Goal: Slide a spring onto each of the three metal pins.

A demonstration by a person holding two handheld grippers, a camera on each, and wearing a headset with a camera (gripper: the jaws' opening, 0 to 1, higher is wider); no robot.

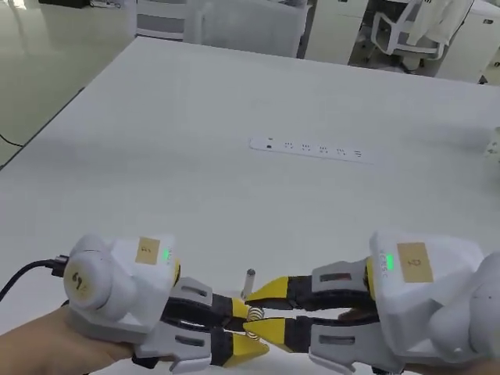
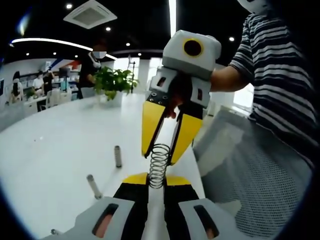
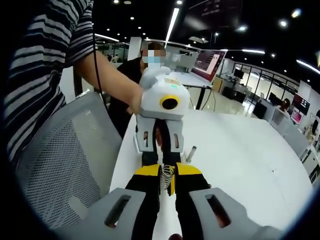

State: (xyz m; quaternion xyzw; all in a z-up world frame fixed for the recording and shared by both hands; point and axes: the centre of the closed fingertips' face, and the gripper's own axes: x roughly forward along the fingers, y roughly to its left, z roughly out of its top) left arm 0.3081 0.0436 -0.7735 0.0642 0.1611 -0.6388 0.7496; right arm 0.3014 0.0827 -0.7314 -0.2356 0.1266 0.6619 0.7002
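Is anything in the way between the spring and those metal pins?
Nothing visible is in the way. The left gripper and the right gripper both pinch the spring. A pin stands upright on the table close beside it, with only open air between.

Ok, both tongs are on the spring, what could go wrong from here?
The coiled metal spring is pinched between the left tongs and the right tongs; uneven squeezing or pulling could bend it or let it shoot away. A small grey metal pin stands on the white table right beside the tongs, so a careless swing might knock it over.
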